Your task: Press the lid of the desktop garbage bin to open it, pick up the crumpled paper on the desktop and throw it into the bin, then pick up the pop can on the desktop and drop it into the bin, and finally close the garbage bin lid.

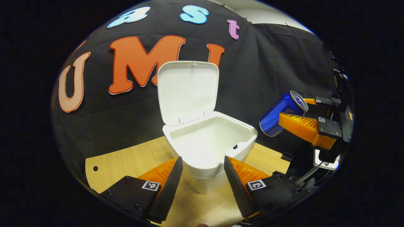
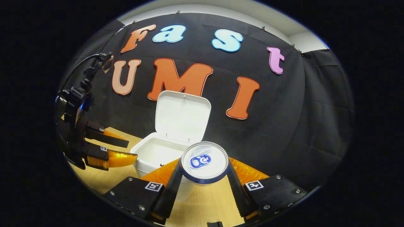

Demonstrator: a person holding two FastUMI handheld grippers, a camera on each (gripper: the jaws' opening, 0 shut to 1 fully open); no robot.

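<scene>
Right gripper (image 2: 203,181) fingers clamp the pop can (image 2: 204,162) (top facing camera), raised beside the garbage bin (image 1: 210,145). Lid (image 1: 187,91) stands upright; left gripper (image 1: 202,176) fingers spread, empty, before bin.

Wooden desktop (image 1: 132,160) light-grained, pale; one small dark hole (image 1: 95,168) near its rounded corner in left gripper view. Black cloth wall (image 1: 271,63) hangs behind desk, creased, seam between panels at right. Pale ceiling strip (image 2: 221,11) above cloth in right gripper view; small clips (image 2: 263,28) pin cloth's top edge. Small black block (image 1: 286,156) at desk's far right edge.
</scene>
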